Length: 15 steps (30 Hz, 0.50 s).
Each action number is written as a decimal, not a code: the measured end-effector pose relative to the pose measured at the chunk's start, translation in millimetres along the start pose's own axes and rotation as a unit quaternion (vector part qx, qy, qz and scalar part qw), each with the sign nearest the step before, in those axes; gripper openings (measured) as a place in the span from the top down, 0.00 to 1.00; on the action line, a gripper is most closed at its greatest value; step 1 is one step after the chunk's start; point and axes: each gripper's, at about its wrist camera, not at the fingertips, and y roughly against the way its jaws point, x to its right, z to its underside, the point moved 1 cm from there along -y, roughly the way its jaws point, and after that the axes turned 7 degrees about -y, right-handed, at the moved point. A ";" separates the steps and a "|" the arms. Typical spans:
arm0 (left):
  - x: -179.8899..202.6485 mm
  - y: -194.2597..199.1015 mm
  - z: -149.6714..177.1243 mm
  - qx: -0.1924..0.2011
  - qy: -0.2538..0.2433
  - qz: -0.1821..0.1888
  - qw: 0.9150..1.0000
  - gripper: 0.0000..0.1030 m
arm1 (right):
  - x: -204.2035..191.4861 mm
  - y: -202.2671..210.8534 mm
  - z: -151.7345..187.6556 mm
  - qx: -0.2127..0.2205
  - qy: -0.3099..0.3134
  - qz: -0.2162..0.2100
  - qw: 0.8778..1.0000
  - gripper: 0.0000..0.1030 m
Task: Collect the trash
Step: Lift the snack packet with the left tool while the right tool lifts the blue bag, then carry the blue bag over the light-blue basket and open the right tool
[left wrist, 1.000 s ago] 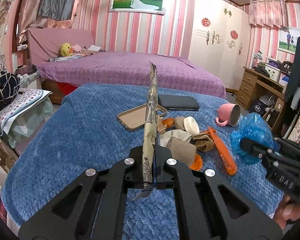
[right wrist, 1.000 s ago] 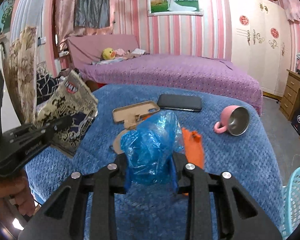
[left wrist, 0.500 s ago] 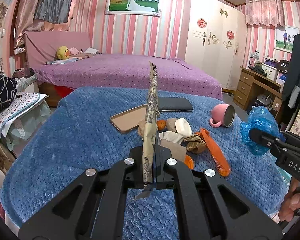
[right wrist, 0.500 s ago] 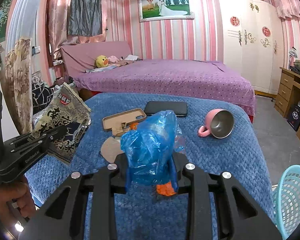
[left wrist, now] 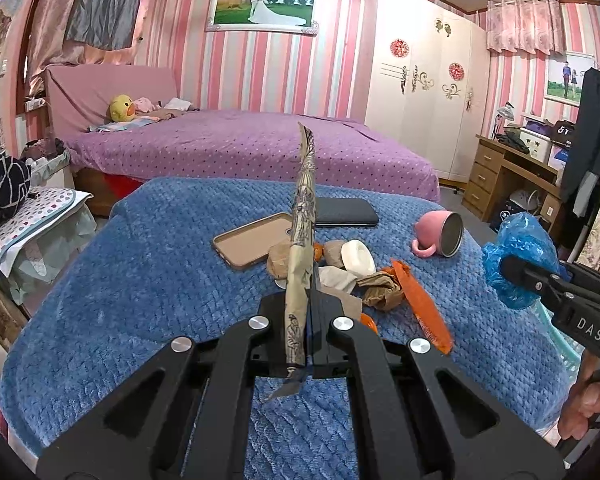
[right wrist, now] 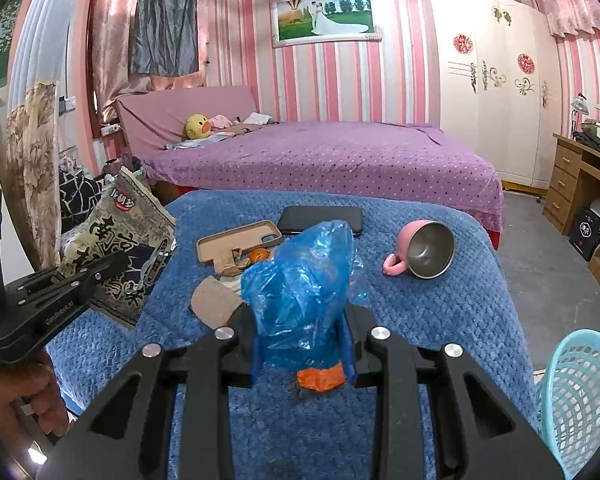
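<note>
Blue bag: a crumpled blue plastic bag (right wrist: 300,284) sits right between the fingers of the right gripper (right wrist: 302,340), bulging up above them, with both pads pressed into its sides.
Right gripper: partly closed and clamped on the blue plastic bag; from the left wrist view it hangs off to the right of the left gripper, past the edge of the blue blanket (left wrist: 140,280), bag (left wrist: 518,264) out front.
Snack wrapper: a flat printed snack wrapper (left wrist: 300,240) stands edge-on and upright in the left gripper (left wrist: 298,332); seen from the right wrist its printed face (right wrist: 120,248) shows, off to the right gripper's left.
Left gripper: fingers together, pinching the wrapper's lower end, a corner poking out behind them.
Leftover trash: just ahead of the left gripper lies a heap of crumpled brown paper (left wrist: 382,290), an orange wrapper (left wrist: 420,304) to the right of it, pale scraps and a white lid-like piece (left wrist: 356,256).
Non-trash: further ahead, a tan phone case (left wrist: 252,240) and a dark phone (left wrist: 344,212) lie side by side; a pink mug (left wrist: 440,234) lies tipped on its side to the right, well apart.
Basket: a light-blue mesh basket (right wrist: 580,396) sits low to the right of the right gripper, beside the blanket's edge.
Hands: a person's hand (right wrist: 24,396) grips the left handle; another (left wrist: 588,404) grips the right.
</note>
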 end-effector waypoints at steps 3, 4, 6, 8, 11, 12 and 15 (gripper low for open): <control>-0.1 0.1 0.0 0.000 0.001 0.000 1.000 0.99 | 1.6 -0.3 -0.1 -0.001 0.000 0.003 1.000 0.71; -0.2 0.1 0.0 0.000 0.001 0.000 1.000 0.99 | 2.0 -0.5 0.0 -0.002 -0.001 0.003 1.000 0.71; -0.2 0.0 0.0 0.000 0.001 0.000 1.000 0.99 | 1.6 -0.3 -0.4 -0.001 -0.001 0.003 1.000 0.71; 0.5 0.0 -0.2 0.000 0.001 0.001 1.000 0.99 | 1.5 -0.4 -0.5 0.000 -0.001 0.004 1.000 0.71; 0.5 -0.1 -0.2 0.000 0.001 0.001 1.000 0.99 | 2.8 0.1 -0.7 -0.001 0.000 0.006 1.000 0.71; 1.5 0.1 -0.6 0.001 0.001 0.002 1.000 0.99 | 3.1 0.3 -0.8 -0.001 0.000 0.007 1.000 0.71; 5.2 0.7 -2.3 0.003 0.001 0.004 1.000 0.99 | 5.1 2.3 -1.4 0.001 -0.001 0.010 1.000 0.71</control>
